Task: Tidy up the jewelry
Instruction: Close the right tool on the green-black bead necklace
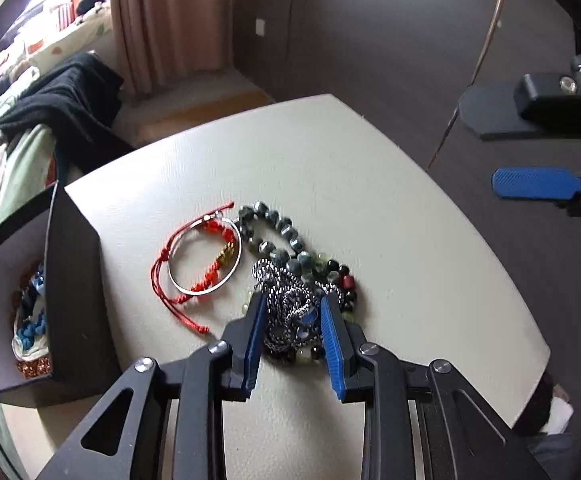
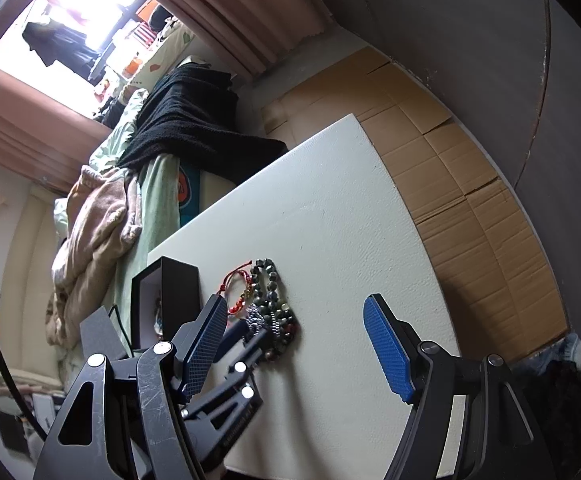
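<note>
A pile of jewelry lies on the white table (image 1: 370, 200): a silver chain necklace (image 1: 286, 304), a dark green bead bracelet (image 1: 278, 228), a mixed dark bead bracelet (image 1: 342, 280), a red cord bracelet (image 1: 210, 260) and a silver bangle (image 1: 206, 256). My left gripper (image 1: 292, 304) is open, its blue fingers down on either side of the chain necklace. A black box (image 1: 62, 280) at the left holds several pieces. My right gripper (image 2: 294, 320) is open and empty, held above the table to the right of the pile (image 2: 270, 304). The box also shows in the right wrist view (image 2: 170, 296).
A bed with a black garment (image 2: 194, 128) and blankets (image 2: 94, 216) lies beyond the table's left side. Flattened cardboard (image 2: 450, 160) covers the floor past the far edge. The table's right part (image 2: 350, 240) is bare. The right gripper's finger (image 1: 538, 184) shows at the left wrist view's right edge.
</note>
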{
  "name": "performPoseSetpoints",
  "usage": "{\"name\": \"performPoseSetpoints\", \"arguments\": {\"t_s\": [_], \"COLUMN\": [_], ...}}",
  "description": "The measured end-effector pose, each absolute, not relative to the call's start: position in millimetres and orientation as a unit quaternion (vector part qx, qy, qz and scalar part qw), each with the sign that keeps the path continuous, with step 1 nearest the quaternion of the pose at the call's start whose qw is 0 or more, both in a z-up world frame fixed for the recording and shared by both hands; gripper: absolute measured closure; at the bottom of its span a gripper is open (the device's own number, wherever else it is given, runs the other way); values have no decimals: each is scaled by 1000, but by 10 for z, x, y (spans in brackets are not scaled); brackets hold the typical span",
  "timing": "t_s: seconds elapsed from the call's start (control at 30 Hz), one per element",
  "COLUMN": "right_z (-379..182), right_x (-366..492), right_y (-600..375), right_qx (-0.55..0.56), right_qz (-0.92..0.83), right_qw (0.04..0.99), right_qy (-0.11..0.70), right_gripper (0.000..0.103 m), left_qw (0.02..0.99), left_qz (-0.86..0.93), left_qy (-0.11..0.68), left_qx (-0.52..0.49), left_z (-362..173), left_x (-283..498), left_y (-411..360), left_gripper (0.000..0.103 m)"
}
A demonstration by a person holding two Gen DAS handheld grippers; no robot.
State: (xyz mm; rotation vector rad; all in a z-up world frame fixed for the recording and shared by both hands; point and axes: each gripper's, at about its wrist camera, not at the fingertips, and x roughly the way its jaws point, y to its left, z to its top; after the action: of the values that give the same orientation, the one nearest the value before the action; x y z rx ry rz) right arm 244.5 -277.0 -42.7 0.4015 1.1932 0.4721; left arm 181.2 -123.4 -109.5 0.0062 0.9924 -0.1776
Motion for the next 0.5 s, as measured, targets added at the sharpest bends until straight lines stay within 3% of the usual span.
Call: {"name": "performPoseSetpoints", "arguments": {"t_s": [0.13,0.17,0.2,0.5], "right_z": [-436,-434,-435,-529], "right_x": [2430,2428,2426,2450], "right_y": [-2725,-2712,-2713,-2684], "right_qx": [179,177,176,183], "right_qz": [221,222,222,220], "right_qw": [782,783,783,775], "right_qy": [554,554,554,564], "right_gripper": [32,32,32,32], "left_qw": [873,873,875,894], "left_qz": [-85,-86,-86,-95], "left_qy": [479,479,474,428], "left_qx": [-29,-35,-40,-95], "left_z": [-1076,-1070,-1034,-665], "left_x": [1834,1830,1818,1713], "left_y": [-1119,-1100,-1067,-846], "left_gripper": [85,90,100,101]}}
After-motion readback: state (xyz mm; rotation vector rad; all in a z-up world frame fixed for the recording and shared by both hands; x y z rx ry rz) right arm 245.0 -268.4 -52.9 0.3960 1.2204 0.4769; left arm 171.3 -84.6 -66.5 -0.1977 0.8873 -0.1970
